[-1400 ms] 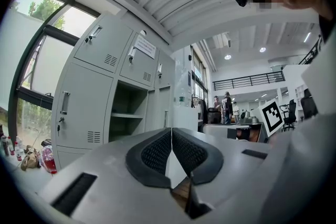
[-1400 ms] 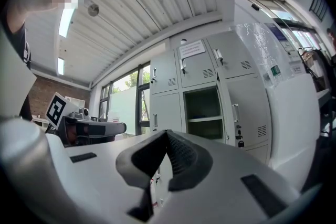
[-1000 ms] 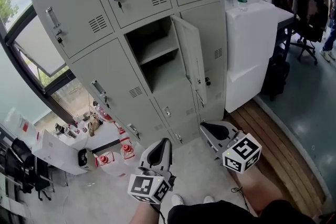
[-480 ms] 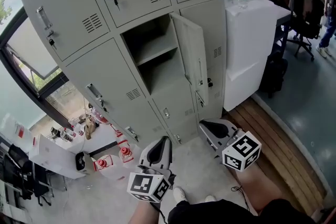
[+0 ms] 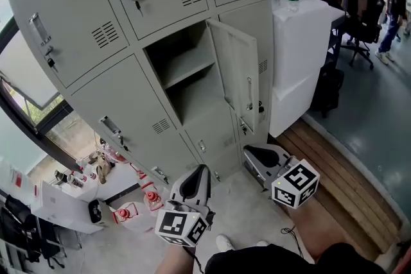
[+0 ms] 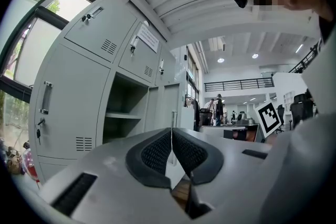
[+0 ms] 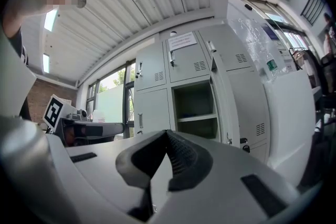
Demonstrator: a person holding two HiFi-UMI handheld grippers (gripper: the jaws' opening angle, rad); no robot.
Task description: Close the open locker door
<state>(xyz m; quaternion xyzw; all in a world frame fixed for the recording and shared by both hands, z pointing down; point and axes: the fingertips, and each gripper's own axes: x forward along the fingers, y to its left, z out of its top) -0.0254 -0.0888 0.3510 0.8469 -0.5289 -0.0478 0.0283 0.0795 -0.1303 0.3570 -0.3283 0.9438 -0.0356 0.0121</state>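
Far ahead, the door (image 5: 236, 74) stands ajar; light, stiff sheet metal, probably swinging easily if pushed near its handle edge. The left tool (image 5: 196, 179) and right tool (image 5: 257, 157) are pinched together, empty.

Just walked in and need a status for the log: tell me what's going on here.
A person stands before a bank of pale grey metal lockers, holding a two-jaw gripper in each hand. One grey locker door in the middle column stands open, showing a compartment with a shelf. The left gripper and right gripper are both shut, empty, held low and apart from the door. The door is not yet closed.
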